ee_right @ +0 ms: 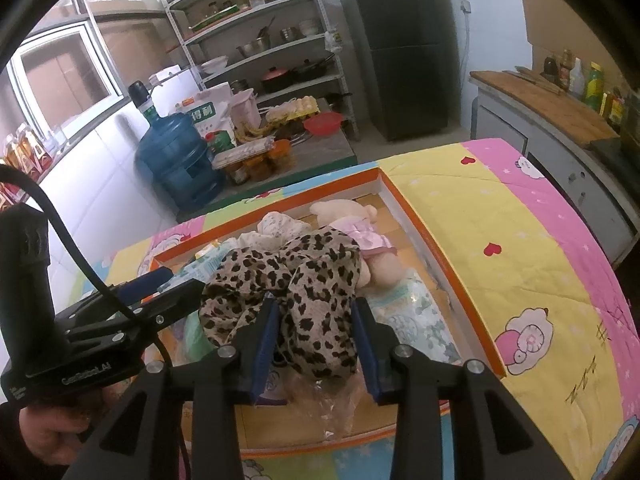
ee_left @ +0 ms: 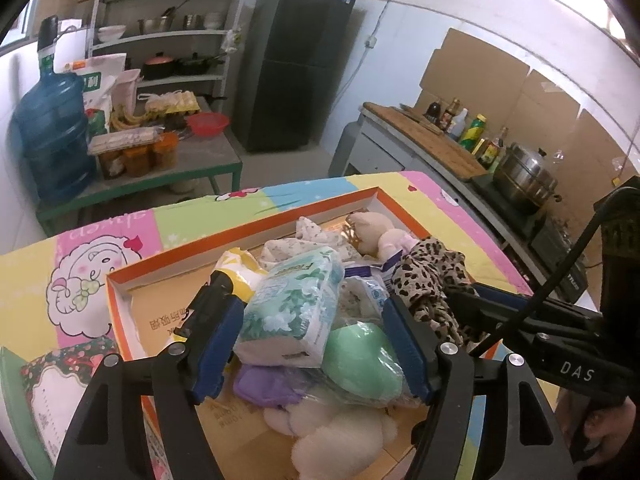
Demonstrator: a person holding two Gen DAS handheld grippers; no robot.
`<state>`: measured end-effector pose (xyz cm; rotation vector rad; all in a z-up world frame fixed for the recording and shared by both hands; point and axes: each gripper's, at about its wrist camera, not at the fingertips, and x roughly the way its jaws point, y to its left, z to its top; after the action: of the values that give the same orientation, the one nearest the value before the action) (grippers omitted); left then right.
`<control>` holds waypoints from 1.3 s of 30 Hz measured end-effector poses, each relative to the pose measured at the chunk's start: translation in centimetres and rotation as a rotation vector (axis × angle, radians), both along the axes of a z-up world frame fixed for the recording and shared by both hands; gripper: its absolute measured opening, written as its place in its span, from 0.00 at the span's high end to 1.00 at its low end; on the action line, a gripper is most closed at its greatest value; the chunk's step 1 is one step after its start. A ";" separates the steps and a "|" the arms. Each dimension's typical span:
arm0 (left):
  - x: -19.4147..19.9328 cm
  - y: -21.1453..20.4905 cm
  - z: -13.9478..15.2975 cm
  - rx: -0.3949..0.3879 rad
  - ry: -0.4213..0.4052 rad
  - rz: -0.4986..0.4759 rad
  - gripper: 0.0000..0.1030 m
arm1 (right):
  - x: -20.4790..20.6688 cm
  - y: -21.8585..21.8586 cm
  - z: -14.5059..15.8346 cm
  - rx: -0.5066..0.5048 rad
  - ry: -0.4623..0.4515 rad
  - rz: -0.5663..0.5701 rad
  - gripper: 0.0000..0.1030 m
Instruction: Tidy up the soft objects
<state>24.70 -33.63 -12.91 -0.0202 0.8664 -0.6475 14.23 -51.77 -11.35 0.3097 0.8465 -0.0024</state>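
An orange-rimmed cardboard tray (ee_left: 248, 226) on the cartoon quilt holds a heap of soft things. My left gripper (ee_left: 308, 312) is open; its jaws straddle a green-and-white tissue pack (ee_left: 294, 312), with a bagged green item (ee_left: 360, 360), a purple cloth (ee_left: 264, 384) and a white fluffy toy (ee_left: 340, 440) below. My right gripper (ee_right: 314, 312) is shut on a leopard-print cloth (ee_right: 288, 276) over the tray (ee_right: 436, 240). A plush doll in a pink dress (ee_right: 360, 236) lies behind the cloth. A wrapped tissue pack (ee_right: 412, 320) lies to the right of it.
The quilt (ee_right: 520, 260) covers the table around the tray. Behind stand a blue water jug (ee_left: 52, 136), a low table with jars and a red bowl (ee_left: 208, 124), metal shelves, a dark fridge (ee_left: 300, 56), and a counter with bottles and a steel pot (ee_left: 524, 172).
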 end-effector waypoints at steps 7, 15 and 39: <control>-0.9 0.0 0.9 0.000 -0.023 -0.010 0.28 | -0.8 -0.3 0.6 0.000 -0.012 -0.019 0.64; -2.0 0.5 1.6 -0.007 -0.035 -0.010 0.28 | -1.8 -0.2 1.3 0.000 -0.024 -0.029 0.64; -7.8 5.1 7.0 -0.047 -0.103 0.141 0.28 | -3.9 1.7 3.4 0.044 -0.106 0.018 0.64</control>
<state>16.91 -28.56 -5.92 -0.0887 0.7430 -0.5324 10.32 -50.04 -7.99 0.3405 0.7451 0.0489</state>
